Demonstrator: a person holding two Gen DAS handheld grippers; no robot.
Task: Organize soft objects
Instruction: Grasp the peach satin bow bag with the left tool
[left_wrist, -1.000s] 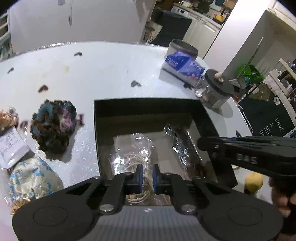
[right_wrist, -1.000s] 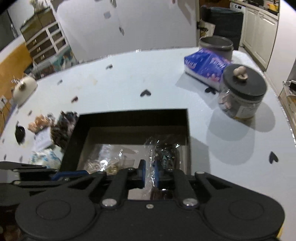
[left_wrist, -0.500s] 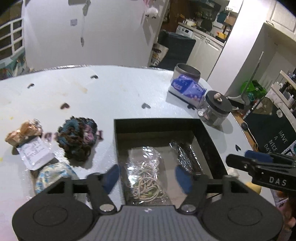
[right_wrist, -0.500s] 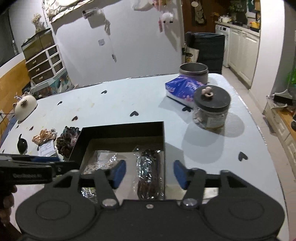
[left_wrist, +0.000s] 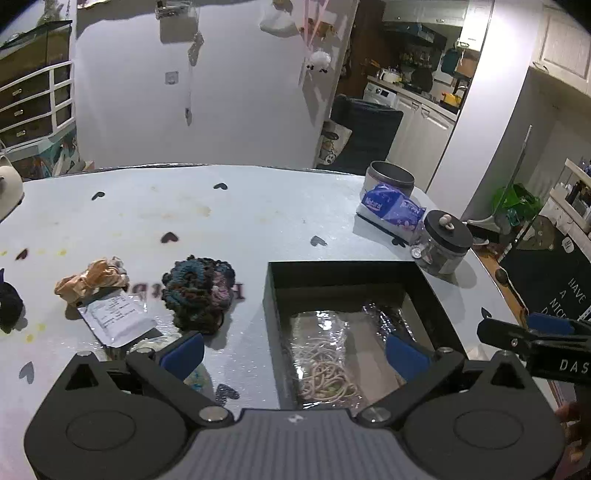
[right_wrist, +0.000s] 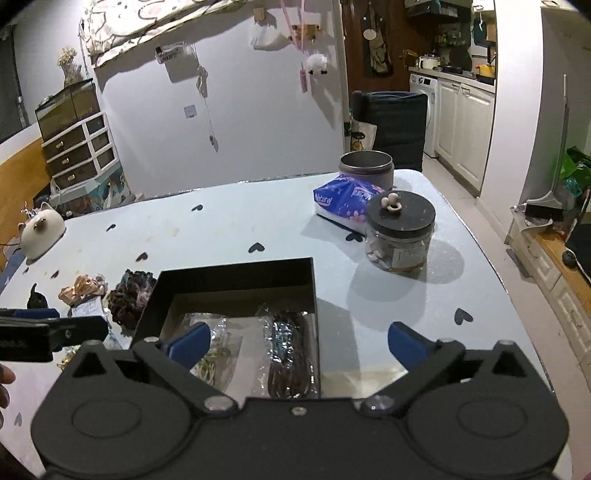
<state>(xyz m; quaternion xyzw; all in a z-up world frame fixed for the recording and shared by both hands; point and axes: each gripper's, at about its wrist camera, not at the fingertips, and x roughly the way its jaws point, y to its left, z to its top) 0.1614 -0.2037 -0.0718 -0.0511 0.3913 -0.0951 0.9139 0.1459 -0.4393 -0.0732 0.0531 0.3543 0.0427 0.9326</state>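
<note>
The pale blue desk (left_wrist: 258, 214), dotted with dark heart marks, carries everything. On it stands a black open box (left_wrist: 325, 271) with dark walls. Two clear plastic packets lie side by side on its floor: one holds pale, cream-coloured elastic loops (left_wrist: 325, 365), the other dark brown bands (right_wrist: 288, 354) under crinkled, shiny film. The near end of both packets is cut off behind the tool bodies.

Left of the box, on the bare desk, sits a knitted scrunchie (left_wrist: 199, 291) in dark blue, brown and pink yarn, bunched into a ring. Further left lies a peach satin scrunchie (left_wrist: 92, 280), its near edge touching a white printed card (left_wrist: 114, 321). A patterned blue-and-white soft thing (left_wrist: 195, 376) shows only as a sliver behind the left tool's finger, too hidden to name. At the far left edge a black soft item (left_wrist: 9, 306) is cut off by the frame.

The left tool (left_wrist: 295, 354) hangs above the box's near edge, its jaws having just been opening and now spread wide with nothing between the blue pads. The right tool (right_wrist: 299, 341) is likewise released, jaws just opened, nothing clamped, above the box's right side. A few fingertips of each hand show at the frame edges.
</note>
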